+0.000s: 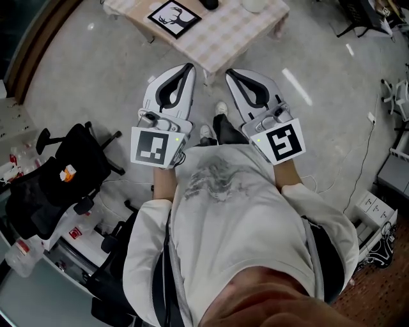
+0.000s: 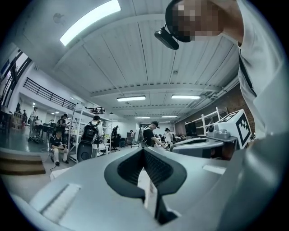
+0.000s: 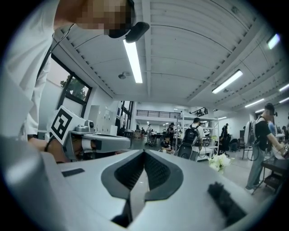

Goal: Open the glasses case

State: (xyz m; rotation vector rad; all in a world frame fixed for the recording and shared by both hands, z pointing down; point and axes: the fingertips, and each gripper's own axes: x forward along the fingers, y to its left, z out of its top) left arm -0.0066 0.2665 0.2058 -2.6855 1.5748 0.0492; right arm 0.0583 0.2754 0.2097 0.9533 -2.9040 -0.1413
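Empty, jaws pressed together: left tongs [image 1: 186, 66] and right tongs [image 1: 229, 73], near the checkered table [image 1: 223, 37].

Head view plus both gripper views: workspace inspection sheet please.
Surface: table with a checked cloth, ahead of the person, beyond both grippers.
Job's things: glasses case not identifiable; a dark thing at the table's far edge is cut off.
Clutter: deer picture card on the cloth; white thing, cut off.
Grippers: left gripper and right gripper both shut, empty, level, side by side.
Cables: power strip and tangled cables on the floor at right.
Surroundings: black office chair at left; people in the background.
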